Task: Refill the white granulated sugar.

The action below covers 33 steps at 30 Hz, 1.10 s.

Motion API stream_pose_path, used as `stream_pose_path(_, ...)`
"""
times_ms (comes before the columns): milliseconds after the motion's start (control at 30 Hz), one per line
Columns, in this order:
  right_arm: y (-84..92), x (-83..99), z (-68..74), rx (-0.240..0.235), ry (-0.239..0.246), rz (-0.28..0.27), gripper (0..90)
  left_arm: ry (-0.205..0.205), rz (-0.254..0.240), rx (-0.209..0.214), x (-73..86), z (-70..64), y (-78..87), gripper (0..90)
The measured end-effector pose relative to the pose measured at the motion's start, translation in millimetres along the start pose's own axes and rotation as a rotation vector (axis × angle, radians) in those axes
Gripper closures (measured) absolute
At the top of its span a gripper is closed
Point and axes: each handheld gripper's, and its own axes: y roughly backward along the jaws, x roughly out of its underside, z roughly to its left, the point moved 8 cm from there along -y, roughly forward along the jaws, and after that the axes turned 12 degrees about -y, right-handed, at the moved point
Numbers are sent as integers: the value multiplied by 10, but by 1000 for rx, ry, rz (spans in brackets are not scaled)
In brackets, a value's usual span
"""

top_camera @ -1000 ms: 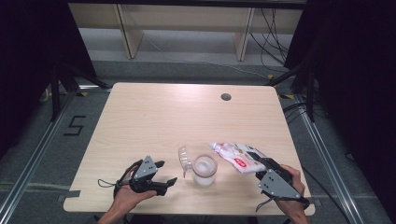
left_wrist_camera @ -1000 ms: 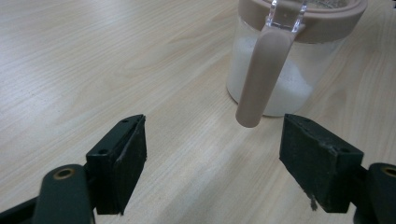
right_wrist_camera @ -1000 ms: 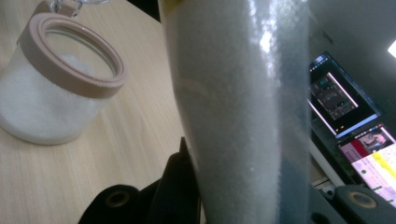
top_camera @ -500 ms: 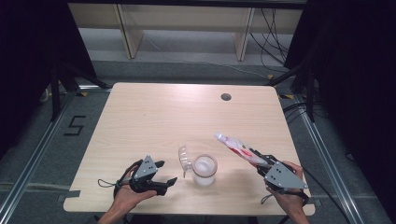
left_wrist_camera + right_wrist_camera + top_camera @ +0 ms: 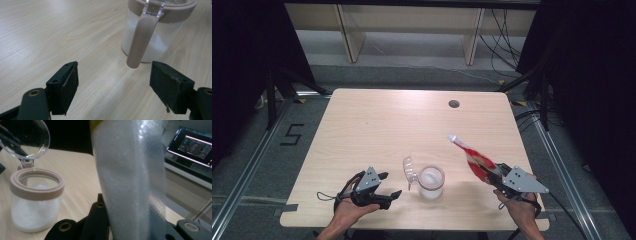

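My right gripper (image 5: 493, 176) has its jaws clamped on the red-and-white packet (image 5: 472, 156), which slants up toward the frame's centre-right. My left gripper (image 5: 388, 186) has its jaws spread wide, holding nothing, low left of centre. The jar (image 5: 431, 183) with white powder stands between them, lid (image 5: 409, 169) flipped open, near the table's (image 5: 377, 125) bottom edge. I see bare tabletop across the upper half.
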Motion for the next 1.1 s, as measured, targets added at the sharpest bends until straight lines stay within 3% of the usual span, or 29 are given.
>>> stream_pose_path(67, -10, 10, -38, -4, -18, -10, 858, -13, 3, 1, 1, 10, 6, 229)
stream_pose_path(100, -13, 38, -56, 2, -75, -8, 858, -6, 1, 0, 0, 8, 6, 229)
stream_pose_path(200, -18, 63, -97, 8, -96, -10, 858, -1, -1, -1, 0, 6, 5, 229)
stream_pose_path(267, -26, 91, -131, 8, -124, -5, 858, -19, 0, 1, -3, 14, 7, 229)
stream_pose_path(467, -52, 153, -236, 23, -166, -8, 858, -1, -2, -2, -4, 10, 5, 229)
stream_pose_path(533, -73, 206, -240, 9, -217, 22, 858, -13, -1, -4, -6, 14, 7, 229)
stream_pose_path(567, -87, 214, -280, 20, -195, 19, 858, -10, -2, -4, -6, 14, 7, 229)
stream_pose_path(600, -101, 238, -252, 11, -253, 33, 858, -9, -3, -2, -6, 14, 6, 229)
stream_pose_path(633, -117, 239, -284, 14, -230, 25, 858, 1, -3, -3, -5, 12, 5, 229)
stream_pose_path(667, -131, 254, -273, 9, -253, 33, 858, -8, -1, -6, -4, 22, 8, 229)
stream_pose_path(800, -212, 294, -295, 15, -266, 55, 858, -6, -1, -5, -4, 17, 9, 229)
stream_pose_path(1000, -365, 376, -338, 19, -236, 77, 858, -8, 1, -12, -1, 27, 14, 229)
stream_pose_path(1033, -386, 407, -309, 11, -257, 99, 858, -5, -3, -10, -6, 22, 13, 229)
stream_pose_path(1067, -415, 416, -332, 15, -225, 90, 858, -5, 0, -12, -4, 22, 16, 229)
stream_pose_path(1100, -428, 438, -334, 23, -233, 106, 858, -6, -1, -9, -5, 22, 16, 229)
